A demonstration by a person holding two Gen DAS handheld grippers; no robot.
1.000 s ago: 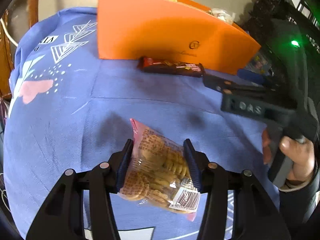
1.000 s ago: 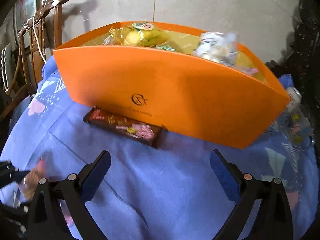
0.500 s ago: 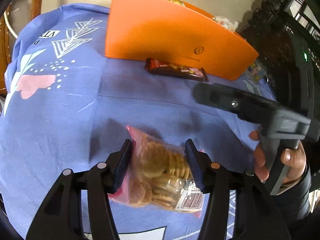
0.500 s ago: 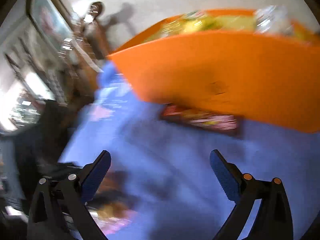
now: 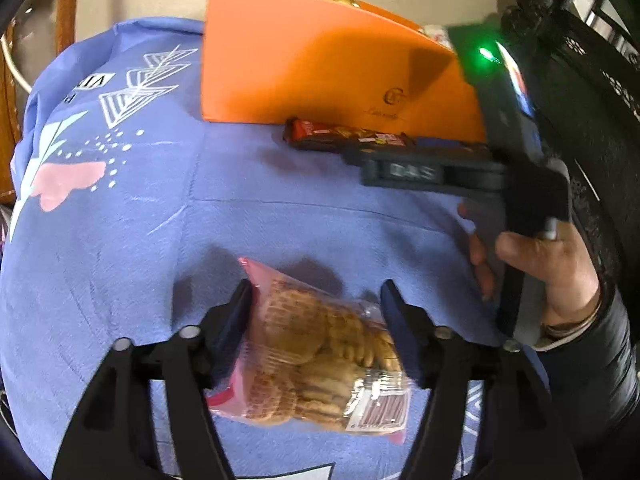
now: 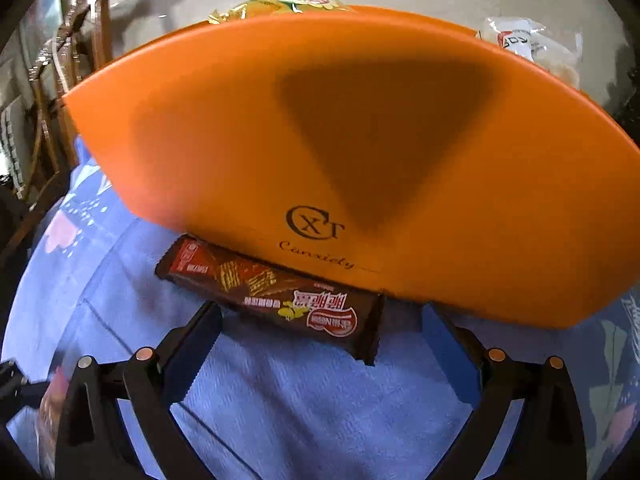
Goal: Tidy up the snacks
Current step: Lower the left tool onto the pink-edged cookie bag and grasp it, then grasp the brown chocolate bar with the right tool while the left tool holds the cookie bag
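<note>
A clear bag of round biscuits [image 5: 320, 352] with pink ends lies on the blue tablecloth [image 5: 132, 240]. My left gripper [image 5: 316, 300] straddles it and its jaws are opening; the pads stand just off the bag's sides. A dark brown chocolate wafer bar [image 6: 272, 292] lies against the front wall of the orange box [image 6: 360, 140]. My right gripper [image 6: 320, 320] is open wide, low over the cloth, with the bar's right end just ahead of its fingers. In the left wrist view the right gripper [image 5: 400, 168] reaches toward the same bar [image 5: 348, 138] from the right, held by a hand [image 5: 540, 264].
The orange box [image 5: 304, 68] holds a yellow packet [image 6: 288, 2] and a white packet [image 6: 524, 44]. A wooden chair [image 6: 52, 92] stands beyond the table's left edge. Dark furniture [image 5: 580, 60] is on the right. The cloth bears white and pink prints [image 5: 68, 180].
The left jaws have spread apart and come off the biscuit bag, which now rests on the cloth. The right gripper swung back and came down close to the chocolate bar and box.
</note>
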